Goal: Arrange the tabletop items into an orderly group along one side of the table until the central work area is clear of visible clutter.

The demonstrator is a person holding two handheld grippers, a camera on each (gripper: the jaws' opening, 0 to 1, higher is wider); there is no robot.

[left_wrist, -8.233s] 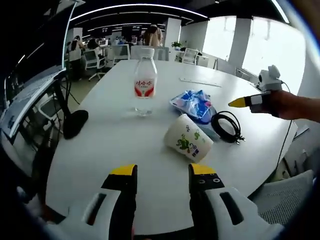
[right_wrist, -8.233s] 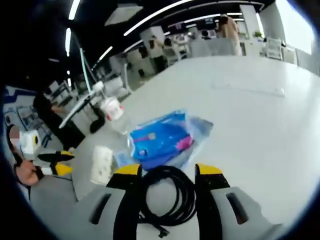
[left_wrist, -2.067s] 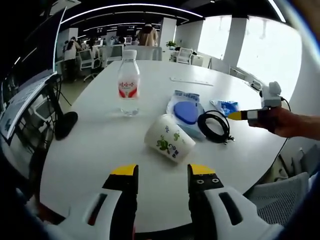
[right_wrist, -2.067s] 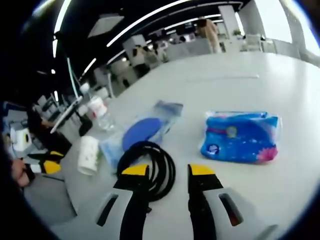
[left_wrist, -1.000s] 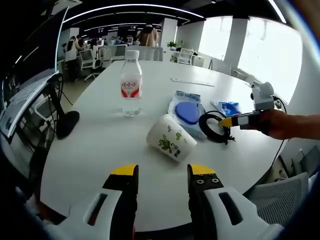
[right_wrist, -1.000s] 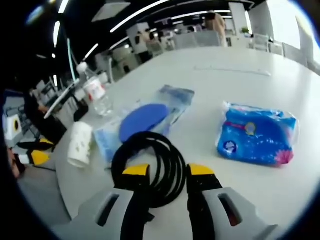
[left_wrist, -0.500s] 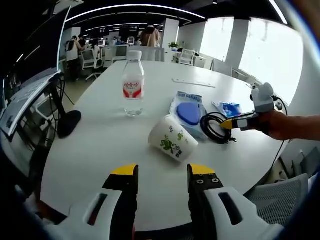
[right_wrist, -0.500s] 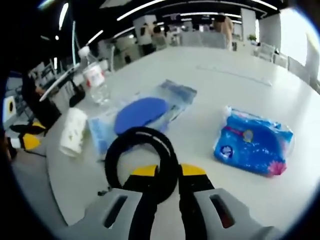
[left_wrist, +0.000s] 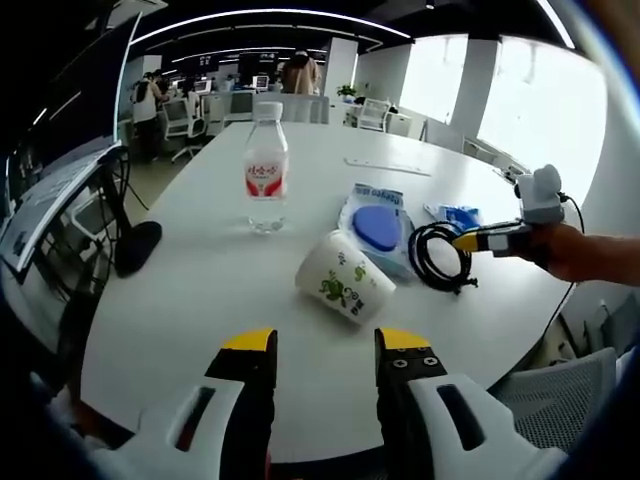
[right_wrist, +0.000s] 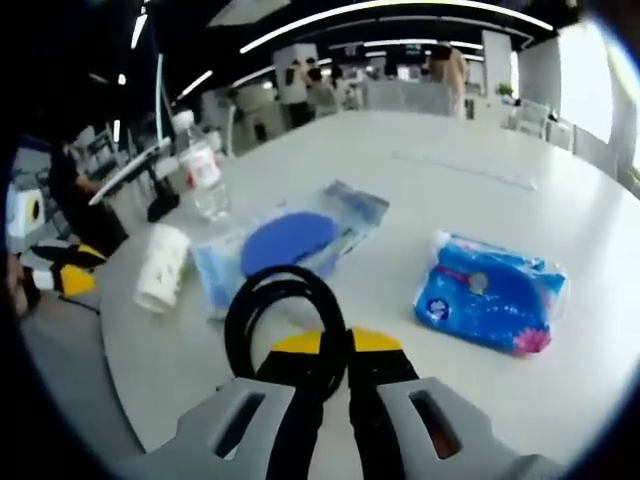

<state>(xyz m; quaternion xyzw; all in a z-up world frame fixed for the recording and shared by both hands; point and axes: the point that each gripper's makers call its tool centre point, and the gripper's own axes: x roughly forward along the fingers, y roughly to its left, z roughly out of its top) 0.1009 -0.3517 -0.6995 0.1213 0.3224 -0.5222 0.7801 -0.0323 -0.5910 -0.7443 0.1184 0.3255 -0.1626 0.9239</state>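
Behind everything stretches an open-plan office with ceiling light strips, desks, chairs and a few people far off. Nearer is a large white round bench (left_wrist: pixel 200 300) carrying the items.

From the left gripper view, the left gripper (left_wrist: pixel 318 345) hovers low over the near edge of the bench, its yellow-tipped fingers (left_wrist: pixel 248 342) parted with bare bench between them, touching nothing. Ahead of them a white paper cup (left_wrist: pixel 343 289) with green print lies on its side. Beyond it, to the left, a clear water bottle (left_wrist: pixel 266 168) with a red and white label stands upright. To the right of the cup lies a clear packet with a round blue pad (left_wrist: pixel 377 227) inside. A blue tissue pack (left_wrist: pixel 458 215) lies further right.

A person's hand (left_wrist: pixel 590 253) reaches in from the right holding the right gripper (left_wrist: pixel 466 241), which has pinched a coiled black cable (left_wrist: pixel 437 256). The coil sits just beside the blue pad packet, tilted up off the bench on the gripper's side.

In the right gripper view, the right gripper's yellow fingertips (right_wrist: pixel 299 344) are closed on the near edge of the black cable (right_wrist: pixel 280 325), with the strand clamped between them and the loop extending forward. Past the loop lies the blue pad packet (right_wrist: pixel 287 241); the tissue pack (right_wrist: pixel 490 293) rests to the right, apart from the cable. The cup (right_wrist: pixel 164 266) and bottle (right_wrist: pixel 203 167) are to the left, with the left gripper (right_wrist: pixel 65 270) at the far left edge.
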